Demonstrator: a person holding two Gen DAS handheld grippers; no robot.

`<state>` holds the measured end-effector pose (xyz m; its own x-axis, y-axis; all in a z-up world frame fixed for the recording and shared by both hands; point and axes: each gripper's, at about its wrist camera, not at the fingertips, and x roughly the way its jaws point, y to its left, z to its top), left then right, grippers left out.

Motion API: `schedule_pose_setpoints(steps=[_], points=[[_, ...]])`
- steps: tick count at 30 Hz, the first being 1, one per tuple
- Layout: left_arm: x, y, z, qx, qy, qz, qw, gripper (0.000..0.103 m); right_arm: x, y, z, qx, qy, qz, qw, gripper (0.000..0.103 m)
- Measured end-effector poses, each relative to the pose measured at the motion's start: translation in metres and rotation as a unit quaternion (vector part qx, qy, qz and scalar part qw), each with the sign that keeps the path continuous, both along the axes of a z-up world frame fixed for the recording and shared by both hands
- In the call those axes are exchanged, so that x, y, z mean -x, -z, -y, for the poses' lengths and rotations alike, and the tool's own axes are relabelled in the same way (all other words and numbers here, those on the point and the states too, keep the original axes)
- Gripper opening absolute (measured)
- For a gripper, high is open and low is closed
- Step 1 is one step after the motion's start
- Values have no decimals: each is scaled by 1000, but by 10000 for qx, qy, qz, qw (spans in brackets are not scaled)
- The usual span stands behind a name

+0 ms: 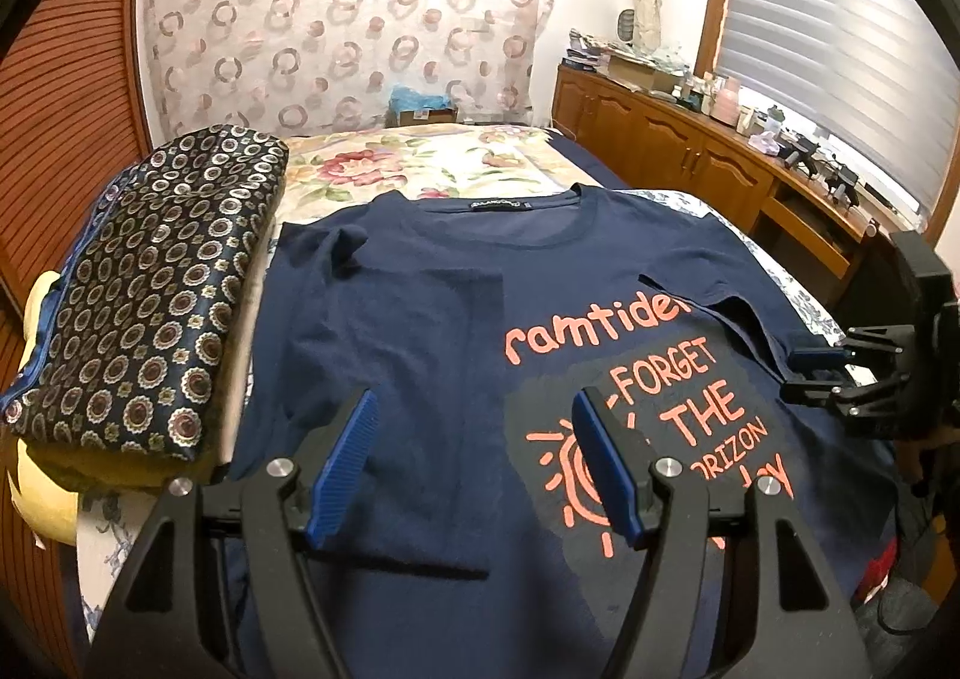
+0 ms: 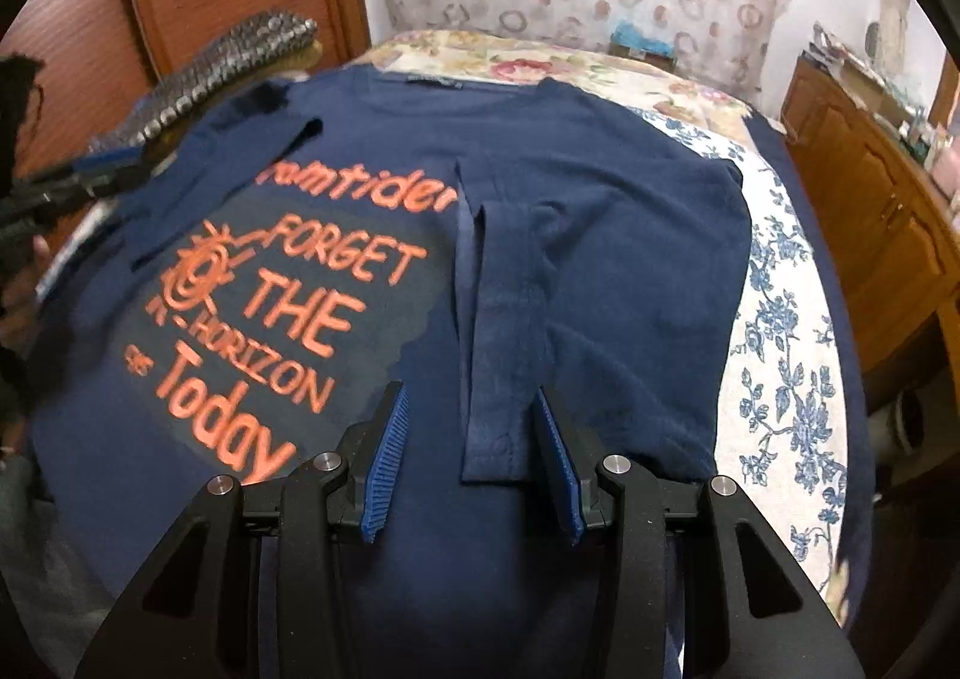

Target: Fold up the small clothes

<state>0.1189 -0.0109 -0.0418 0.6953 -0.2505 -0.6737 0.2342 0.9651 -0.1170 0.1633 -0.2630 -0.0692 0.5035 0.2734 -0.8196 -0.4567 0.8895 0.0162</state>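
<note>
A navy T-shirt (image 1: 432,319) with orange print lies flat on the bed, also in the right wrist view (image 2: 630,235). Its left side and sleeve are folded in over the front. My left gripper (image 1: 474,469) is open and empty, above the shirt's lower middle. My right gripper (image 2: 474,463) is open; the folded-in right sleeve's end (image 2: 498,409) lies between its fingers, not clamped. The right gripper also shows at the right edge of the left wrist view (image 1: 822,373), and the left gripper, blurred, at the left edge of the right wrist view (image 2: 90,169).
A folded dark patterned cloth (image 1: 150,289) lies on a yellow pillow (image 1: 48,487) left of the shirt. The floral bedsheet (image 2: 780,319) shows to the right. A wooden dresser (image 1: 690,151) with clutter stands along the right wall, a wooden panel on the left.
</note>
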Motion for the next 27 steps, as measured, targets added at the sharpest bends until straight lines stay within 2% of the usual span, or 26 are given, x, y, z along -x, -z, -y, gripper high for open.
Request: schedule_pose_setpoints(steps=[2,4,6,9,14,18,20,21,22,24,27], points=[[1,-1,-1,-11,-13,21,10000,67,0,2,1,100,41,53,9999,33],[3,-2,-2,-6,-24,30,10000,67,-1,2,4,157,70,111,9998,12],[3,-2,-3,-12,-37,35,10000,67,-1,0,7,111,47,116,9999,2],[2,-2,-4,-11,-52,34,10000,67,3,-8,7,-137,-81,144,9998,0],[-3,-2,-6,-2,-84,17,10000,67,6,-24,-2,-641,-288,101,9975,0],[-10,-4,-9,-56,-126,21,9999,67,4,-25,-13,-517,-365,216,9978,0],[-12,-4,-9,-67,-147,24,9999,67,-3,-25,-13,-413,-244,319,9983,13],[-14,-5,-10,-62,-158,27,9999,67,-7,-25,-14,-346,-182,362,9986,25],[-15,-5,-10,-46,-166,26,9998,67,-11,-24,-15,-275,-128,410,9987,32],[-17,-4,-9,-42,-170,10,9998,67,-23,-21,-15,-183,-62,433,9989,37],[-20,-1,-7,-52,-148,-34,9999,67,-41,-14,-20,-74,-81,412,9991,38]])
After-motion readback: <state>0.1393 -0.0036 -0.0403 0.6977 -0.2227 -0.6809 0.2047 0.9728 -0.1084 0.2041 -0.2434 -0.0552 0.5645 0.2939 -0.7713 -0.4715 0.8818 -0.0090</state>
